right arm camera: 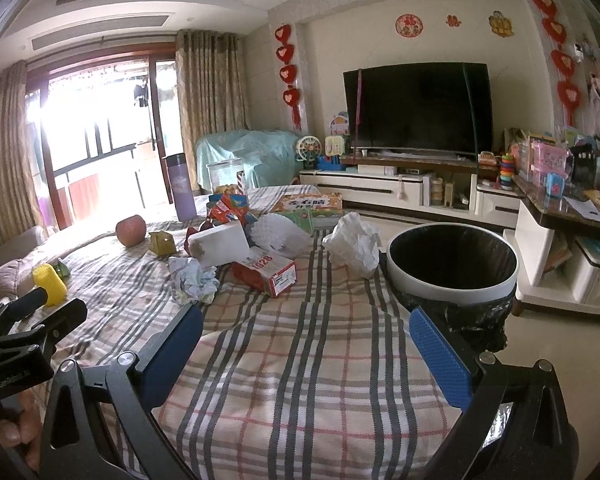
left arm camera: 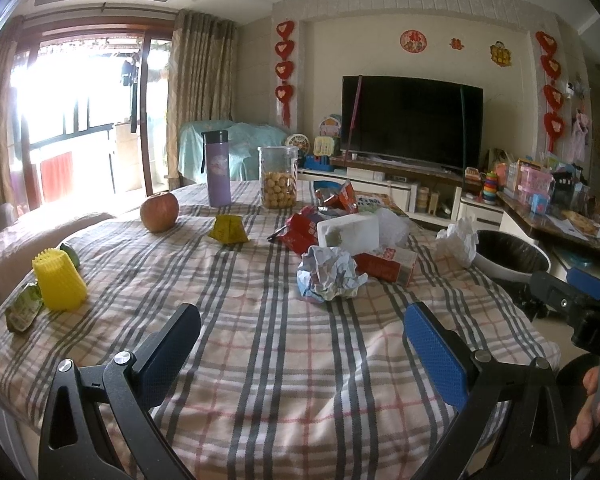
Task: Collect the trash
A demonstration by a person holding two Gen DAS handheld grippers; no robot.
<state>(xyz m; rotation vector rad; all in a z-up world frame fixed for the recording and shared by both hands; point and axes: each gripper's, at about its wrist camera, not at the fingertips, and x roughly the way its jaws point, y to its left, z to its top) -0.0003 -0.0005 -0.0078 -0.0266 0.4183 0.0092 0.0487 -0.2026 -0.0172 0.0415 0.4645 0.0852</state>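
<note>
Two handheld claws hovered over a table (left arm camera: 284, 360) covered in a plaid cloth, in a living room. The left claw (left arm camera: 300, 336) had its jaws spread wide with nothing between them, and the right claw (right arm camera: 306, 340) was likewise wide and empty.

The trash lay in a loose heap toward the middle and far right of the table. A crumpled paper ball (left arm camera: 330, 274) sat nearest the left claw, touching a flattened red and white carton (left arm camera: 388, 266). Behind them rested a white foam block (left arm camera: 348, 232) and torn red snack wrappers (left arm camera: 300, 232). A crumpled white tissue (right arm camera: 354, 246) lay at the table's right edge, just beside a round bin (right arm camera: 452, 276) lined with a black bag.

Farther left stood an apple (left arm camera: 159, 212), a purple bottle (left arm camera: 217, 168), a jar of round snacks (left arm camera: 278, 178) and a yellow ribbed cup (left arm camera: 59, 282). A small green packet (left arm camera: 22, 312), possibly a wrapper, lay beside that cup.
</note>
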